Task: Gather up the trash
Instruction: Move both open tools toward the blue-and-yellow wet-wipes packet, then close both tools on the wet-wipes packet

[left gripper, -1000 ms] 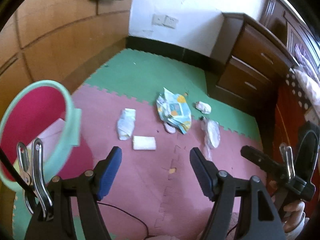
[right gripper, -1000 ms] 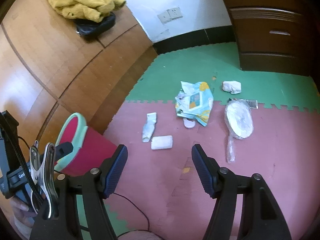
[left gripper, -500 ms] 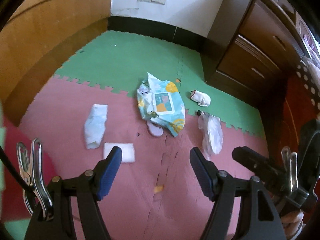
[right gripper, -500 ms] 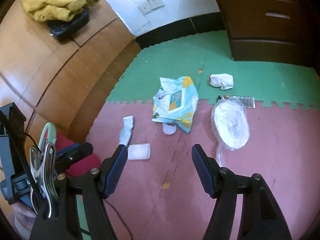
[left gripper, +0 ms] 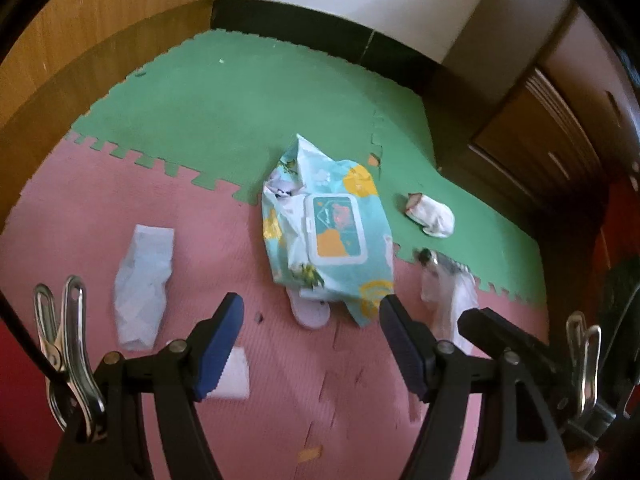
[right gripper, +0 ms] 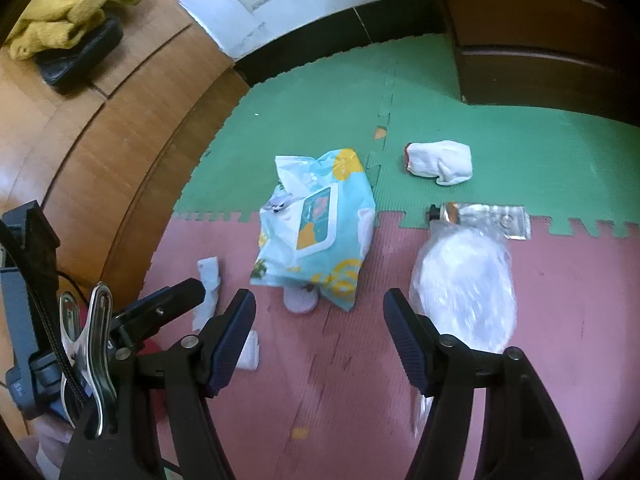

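Note:
Litter lies on the pink and green foam mat. A teal wet-wipes pack [left gripper: 328,232] [right gripper: 320,232] rests on the seam, with a small pale round lid [left gripper: 310,314] [right gripper: 300,300] poking out from under it. To its left are a crumpled white tissue [left gripper: 142,268] [right gripper: 208,292] and a folded white pad [left gripper: 234,372] [right gripper: 248,350]. To its right are a white wad [left gripper: 432,210] [right gripper: 440,160], a clear plastic bag [left gripper: 452,300] [right gripper: 468,284] and a foil wrapper [right gripper: 496,218]. My left gripper [left gripper: 312,324] and right gripper [right gripper: 320,316] both hover open and empty just short of the pack.
A red bin [left gripper: 12,380] shows as a sliver at the left edge. A dark wooden dresser [right gripper: 540,40] stands at the back right. A raised wooden platform [right gripper: 120,120] on the left carries a yellow cloth [right gripper: 68,8] on a black bag.
Both grippers have come down and forward toward the litter, which now looks larger. The red bin has slid almost out of the left view. The jaws have kept their width.

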Demonstrator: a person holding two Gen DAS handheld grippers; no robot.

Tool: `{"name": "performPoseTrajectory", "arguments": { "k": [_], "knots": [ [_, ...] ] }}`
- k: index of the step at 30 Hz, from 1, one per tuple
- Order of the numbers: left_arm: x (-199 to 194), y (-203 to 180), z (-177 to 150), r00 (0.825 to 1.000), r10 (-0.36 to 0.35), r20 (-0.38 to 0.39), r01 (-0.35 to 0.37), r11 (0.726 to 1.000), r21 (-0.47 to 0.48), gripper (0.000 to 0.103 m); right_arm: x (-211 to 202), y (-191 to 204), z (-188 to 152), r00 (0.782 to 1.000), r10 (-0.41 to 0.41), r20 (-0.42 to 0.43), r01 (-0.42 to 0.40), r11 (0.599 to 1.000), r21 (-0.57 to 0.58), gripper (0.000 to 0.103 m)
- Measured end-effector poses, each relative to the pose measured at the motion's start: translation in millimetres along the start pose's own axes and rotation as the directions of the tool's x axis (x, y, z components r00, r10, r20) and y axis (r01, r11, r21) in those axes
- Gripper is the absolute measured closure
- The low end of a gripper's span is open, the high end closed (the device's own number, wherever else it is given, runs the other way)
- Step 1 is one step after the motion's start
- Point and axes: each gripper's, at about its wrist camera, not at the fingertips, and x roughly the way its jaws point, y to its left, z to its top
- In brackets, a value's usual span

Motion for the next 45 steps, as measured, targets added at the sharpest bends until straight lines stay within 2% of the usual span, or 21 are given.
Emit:
{"name": "performPoseTrajectory", "arguments": {
  "k": [6, 10, 12, 16, 20, 28, 30, 33, 37, 39, 41, 45],
  "knots": [
    [38.6, 15.8, 18.8, 1.0, 0.007, -0.02, -0.009, 0.996, -0.085, 0.029, 31.4, -8.9, 21.1, 1.0, -0.004, -0.002, 0.005, 0.999, 0.049, 0.035],
    [61.8, 22.3, 28.4, 0.999, 0.017, -0.046, -0.022, 0.994, -0.105, 0.03, 52.6, -13.6, 36.7, 1.0, -0.007, -0.006, 0.007, 0.996, 0.086, 0.038],
    [73.4, 24.2, 31.5, 0.998, 0.025, -0.062, -0.031, 0.994, -0.109, 0.031, 64.6, -15.4, 43.5, 1.0, -0.013, -0.023, 0.016, 0.995, 0.101, 0.042],
    [92.1, 30.4, 31.8, 0.996, 0.025, -0.09, -0.037, 0.99, -0.133, 0.035, 84.0, -16.7, 50.2, 0.998, -0.028, -0.058, 0.034, 0.994, 0.103, 0.042],
    [103.9, 36.5, 28.9, 0.994, 0.015, -0.109, -0.033, 0.985, -0.168, 0.041, 105.2, -22.5, 51.7, 0.994, -0.04, -0.104, 0.052, 0.992, 0.115, 0.043],
    [114.8, 44.2, 30.9, 0.991, -0.018, -0.13, -0.015, 0.97, -0.243, 0.042, 129.3, -26.3, 52.2, 0.987, -0.065, -0.147, 0.083, 0.99, 0.117, 0.045],
    [121.6, 45.0, 30.0, 0.987, -0.028, -0.158, -0.014, 0.967, -0.256, 0.043, 135.5, -26.7, 52.7, 0.983, -0.069, -0.168, 0.089, 0.989, 0.119, 0.049],
    [121.3, 44.2, 32.1, 0.988, -0.018, -0.153, -0.021, 0.968, -0.249, 0.044, 142.2, -28.9, 53.6, 0.979, -0.065, -0.191, 0.091, 0.988, 0.128, 0.052],
    [120.9, 40.5, 32.2, 0.988, 0.012, -0.152, -0.045, 0.976, -0.215, 0.053, 152.1, -29.3, 55.4, 0.977, -0.047, -0.208, 0.076, 0.988, 0.135, 0.053],
    [120.4, 39.1, 31.0, 0.99, 0.015, -0.142, -0.046, 0.976, -0.213, 0.058, 155.5, -30.1, 54.3, 0.977, -0.046, -0.207, 0.077, 0.987, 0.142, 0.058],
    [123.1, 38.3, 30.3, 0.99, -0.022, -0.141, -0.012, 0.972, -0.234, 0.073, 154.5, -28.5, 53.3, 0.978, -0.063, -0.201, 0.091, 0.987, 0.131, 0.063],
    [118.9, 37.7, 27.8, 0.992, -0.01, -0.122, -0.02, 0.969, -0.247, 0.078, 154.1, -29.4, 56.8, 0.977, -0.056, -0.204, 0.083, 0.988, 0.127, 0.077]
  ]
}}
